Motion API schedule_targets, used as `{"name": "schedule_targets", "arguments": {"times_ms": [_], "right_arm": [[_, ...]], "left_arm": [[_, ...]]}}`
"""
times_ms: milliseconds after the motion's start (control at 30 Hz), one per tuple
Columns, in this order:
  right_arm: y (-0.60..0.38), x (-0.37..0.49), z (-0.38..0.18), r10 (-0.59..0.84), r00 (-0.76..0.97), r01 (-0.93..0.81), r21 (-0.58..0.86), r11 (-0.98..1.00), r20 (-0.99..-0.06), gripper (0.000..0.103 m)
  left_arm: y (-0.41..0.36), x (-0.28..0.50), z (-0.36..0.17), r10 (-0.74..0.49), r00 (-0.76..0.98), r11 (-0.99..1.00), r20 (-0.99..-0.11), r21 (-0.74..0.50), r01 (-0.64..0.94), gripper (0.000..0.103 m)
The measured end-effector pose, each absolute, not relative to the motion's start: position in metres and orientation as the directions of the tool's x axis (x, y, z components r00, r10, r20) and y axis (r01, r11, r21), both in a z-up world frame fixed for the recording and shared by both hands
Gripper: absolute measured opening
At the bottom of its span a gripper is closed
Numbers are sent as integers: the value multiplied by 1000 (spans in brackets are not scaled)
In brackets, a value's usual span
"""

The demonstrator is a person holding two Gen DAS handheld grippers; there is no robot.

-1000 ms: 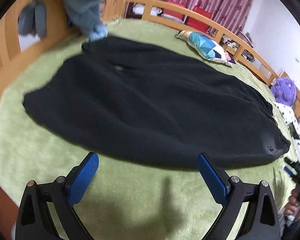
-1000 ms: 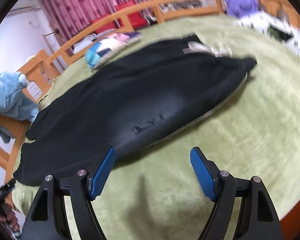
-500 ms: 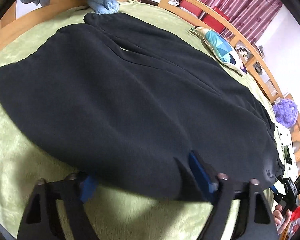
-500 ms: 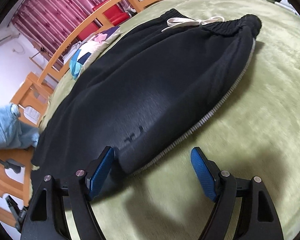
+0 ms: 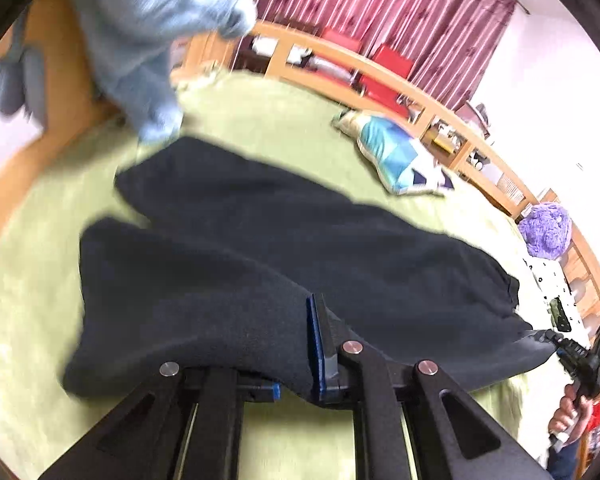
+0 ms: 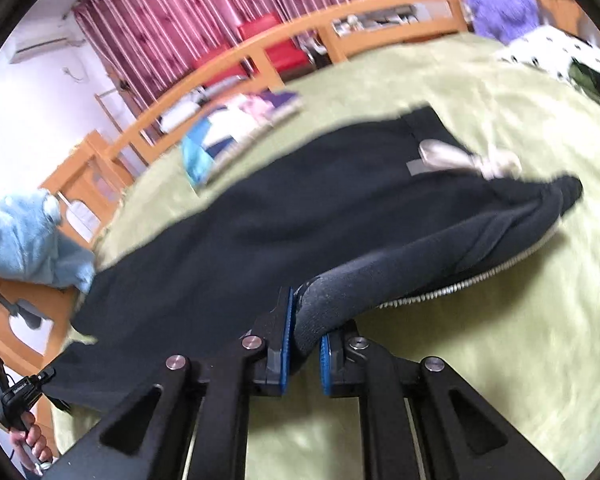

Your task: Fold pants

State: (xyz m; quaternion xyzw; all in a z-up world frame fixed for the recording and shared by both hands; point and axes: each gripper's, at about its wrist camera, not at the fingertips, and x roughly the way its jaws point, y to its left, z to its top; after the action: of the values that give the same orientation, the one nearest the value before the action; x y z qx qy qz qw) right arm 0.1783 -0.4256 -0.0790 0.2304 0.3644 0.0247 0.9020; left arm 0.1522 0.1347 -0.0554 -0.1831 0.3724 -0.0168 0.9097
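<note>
Black pants (image 5: 284, 240) lie across a green bed cover (image 5: 28, 304). My left gripper (image 5: 296, 364) is shut on the near edge of the pants leg and lifts it off the cover. In the right wrist view the pants (image 6: 284, 216) stretch from the leg ends at left to the waistband with a pale drawstring (image 6: 464, 156) at right. My right gripper (image 6: 304, 344) is shut on the near side seam, where a pale striped trim (image 6: 452, 288) shows, and holds that edge raised.
A light blue plush toy (image 5: 148, 44) hangs at the wooden bed frame (image 5: 384, 68) by the leg ends. A patterned cushion (image 5: 396, 156) lies beyond the pants. A purple plush (image 5: 544, 232) and spotted fabric (image 6: 556, 52) sit near the waistband end.
Both grippers went from open over the near edge of the pants to shut on it. Both have lifted the edge, so the cloth now bunches between the jaws.
</note>
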Motion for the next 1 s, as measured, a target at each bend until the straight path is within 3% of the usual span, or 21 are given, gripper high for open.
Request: {"name": "schedule_targets", "arguments": {"times_ms": [333,700,733,800,833,867,900,933,967,1000], "right_arm": [[-427,295,-38,212,757,100,430,897,-618,11],[-420,407,-93,202,715,163,441,882,-669,10],[-419,413,-101,201,700,176,438,882,-685,12],[-417,418,-114,207,674,194,439,877,-710,26],[-416,419,-119,220,652,196,441,876,-726,46],[-414,417,-121,233,643,187,445,876,-729,58],[-413,410,-121,249,643,169,451,876,-725,60],[-411,405,-119,249,640,163,445,881,-727,60],[-410,398,-117,248,635,155,435,887,-732,60],[-410,390,-115,247,632,142,423,895,-735,60]], "left_arm": [[128,279,-33,-95,771,958,-630,-268,-101,12],[116,386,-83,-69,725,964,-686,-233,-129,12],[116,390,-90,-59,707,964,-704,-224,-142,12],[115,392,-96,-41,673,962,-738,-210,-172,16],[114,392,-99,-35,652,962,-757,-201,-182,20],[112,390,-101,-35,635,964,-771,-193,-181,24],[110,386,-101,-40,628,966,-777,-190,-174,28],[108,380,-99,-45,625,968,-780,-188,-164,40],[105,372,-96,-53,626,970,-778,-188,-151,60],[103,363,-92,-65,634,971,-770,-195,-138,71]]}}
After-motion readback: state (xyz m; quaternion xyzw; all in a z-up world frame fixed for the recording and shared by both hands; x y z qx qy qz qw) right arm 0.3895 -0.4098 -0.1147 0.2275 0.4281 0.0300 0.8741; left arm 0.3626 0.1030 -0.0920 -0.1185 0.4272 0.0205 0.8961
